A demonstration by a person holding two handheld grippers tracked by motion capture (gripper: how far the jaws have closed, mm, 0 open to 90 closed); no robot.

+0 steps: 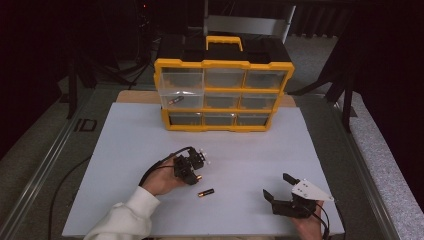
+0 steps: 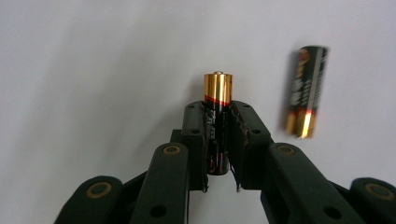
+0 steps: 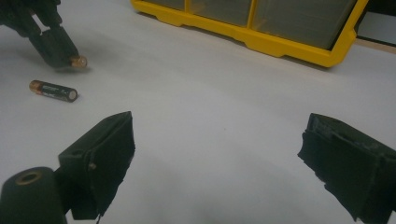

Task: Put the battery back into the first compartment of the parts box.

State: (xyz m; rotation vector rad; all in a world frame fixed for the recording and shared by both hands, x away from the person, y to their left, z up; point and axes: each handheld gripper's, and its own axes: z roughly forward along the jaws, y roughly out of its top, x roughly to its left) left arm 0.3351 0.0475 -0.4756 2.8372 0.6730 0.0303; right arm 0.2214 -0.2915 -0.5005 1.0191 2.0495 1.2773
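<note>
Left gripper (image 2: 218, 135) clamping a battery (image 2: 217, 93) lengthwise, gold tip sticking out toward 12 o'clock. Second battery (image 2: 306, 91) lying at its 2 o'clock, on white board (image 1: 250, 150). Right gripper (image 3: 215, 158) sitting wide open, empty.

Held battery (image 2: 217, 100): lower half hidden between the left gripper (image 2: 219, 140) jaws, only the gold tip and a strip of label show. Second battery (image 2: 306, 91), right of the held one, is blurred; label unreadable. Right gripper (image 3: 219, 158): both jaws cut off by the bottom edge of its own view. Organizer (image 3: 261, 28) is cropped by the top edge there, only the bottom drawer row visible. In the high view, a small item in the organizer's middle-left drawer (image 1: 181, 100) is too small to identify. Right hand (image 1: 307, 227) is cut off at the bottom edge.
</note>
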